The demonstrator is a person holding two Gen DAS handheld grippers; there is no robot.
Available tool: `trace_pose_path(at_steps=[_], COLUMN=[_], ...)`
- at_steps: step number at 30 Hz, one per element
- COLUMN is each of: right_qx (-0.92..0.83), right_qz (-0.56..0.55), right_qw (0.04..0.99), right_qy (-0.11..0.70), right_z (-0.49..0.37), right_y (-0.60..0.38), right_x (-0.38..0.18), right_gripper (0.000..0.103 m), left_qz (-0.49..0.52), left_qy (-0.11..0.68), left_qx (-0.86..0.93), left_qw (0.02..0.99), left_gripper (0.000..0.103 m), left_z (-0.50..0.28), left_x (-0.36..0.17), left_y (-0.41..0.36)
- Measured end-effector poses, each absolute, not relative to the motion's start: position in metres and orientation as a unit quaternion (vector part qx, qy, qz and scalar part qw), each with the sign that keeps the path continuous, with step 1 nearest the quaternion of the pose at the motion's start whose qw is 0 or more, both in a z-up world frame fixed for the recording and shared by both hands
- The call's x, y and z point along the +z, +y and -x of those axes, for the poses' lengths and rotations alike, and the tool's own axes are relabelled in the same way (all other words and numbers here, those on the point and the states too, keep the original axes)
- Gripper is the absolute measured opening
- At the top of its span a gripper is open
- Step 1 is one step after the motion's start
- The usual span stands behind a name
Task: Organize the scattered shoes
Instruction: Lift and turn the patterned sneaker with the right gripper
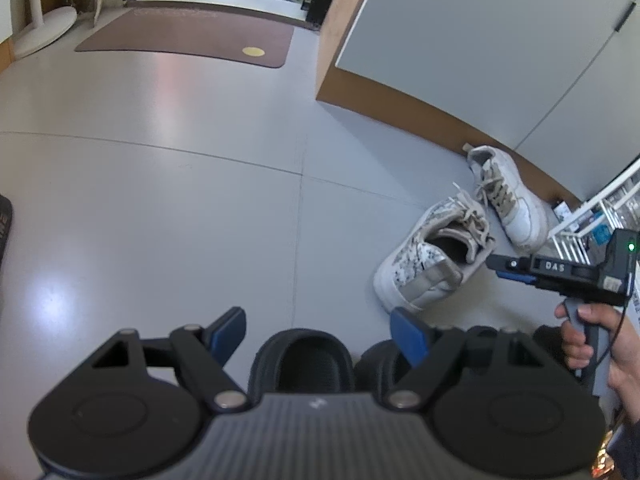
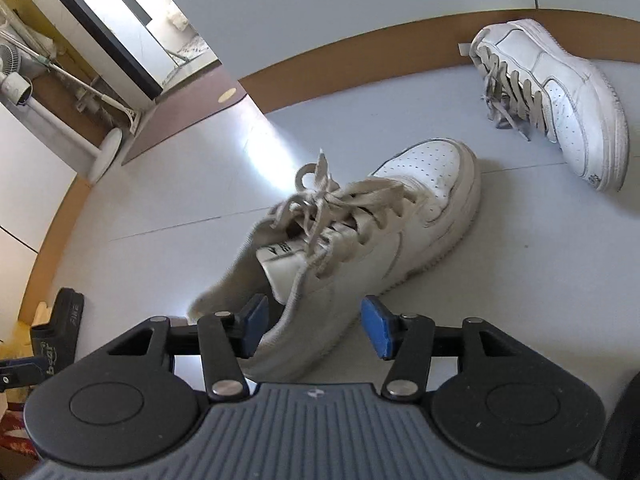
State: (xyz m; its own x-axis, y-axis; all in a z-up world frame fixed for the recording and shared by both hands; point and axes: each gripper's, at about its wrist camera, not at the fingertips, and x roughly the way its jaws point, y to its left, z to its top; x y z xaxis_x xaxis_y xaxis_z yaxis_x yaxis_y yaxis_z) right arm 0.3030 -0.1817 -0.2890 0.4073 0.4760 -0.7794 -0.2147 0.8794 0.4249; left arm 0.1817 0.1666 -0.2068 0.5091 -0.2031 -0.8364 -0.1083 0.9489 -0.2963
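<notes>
On the grey floor [image 1: 180, 184] beside the cabinet [image 1: 460, 40], two white sneakers lie apart and askew: the nearer sneaker [image 2: 352, 240] with its heel toward the right gripper [image 2: 316, 326], the farther sneaker [image 2: 560, 96] just by the cabinet's brown base. The step in hand looks like the first pick-up. The right gripper is spread wide, one blue pad at the heel opening and the other outside the collar wall, not yet pinching; whether either pad already touches, I cannot quite tell. The next move calls for closing on that collar and lifting the shoe to set it beside its mate. The person's right hand [image 1: 588, 340] grips the handle from below, tool held low and nearly level. The left gripper [image 1: 320, 332] hangs spread too, over a pair of black slippers [image 1: 304, 364], holding nothing.
</notes>
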Motion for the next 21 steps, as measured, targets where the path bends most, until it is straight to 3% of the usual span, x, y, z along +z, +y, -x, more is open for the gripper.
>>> trace_pose_path(at_steps=[12, 16, 21], right_qx=[0.152, 0.148, 0.152], right_qz=[0.024, 0.074, 0.067], right_qw=[0.858, 0.863, 0.865], right_qy=[0.491, 0.477, 0.473], right_z=[-0.301, -0.305, -0.307], right_y=[-0.178, -0.166, -0.163], right_x=[-0.293, -0.295, -0.296], right_gripper=[0.058, 0.085, 0.090], left_qz=[0.146, 0.145, 0.143], left_qy=[0.495, 0.499, 0.508], left_qx=[-0.030, -0.031, -0.027], left_qw=[0.856, 0.854, 0.849], left_gripper=[0.081, 0.082, 0.082], left_z=[-0.191, -0.192, -0.190], left_x=[-0.205, -0.208, -0.214], left_y=[0.166, 0.165, 0.164])
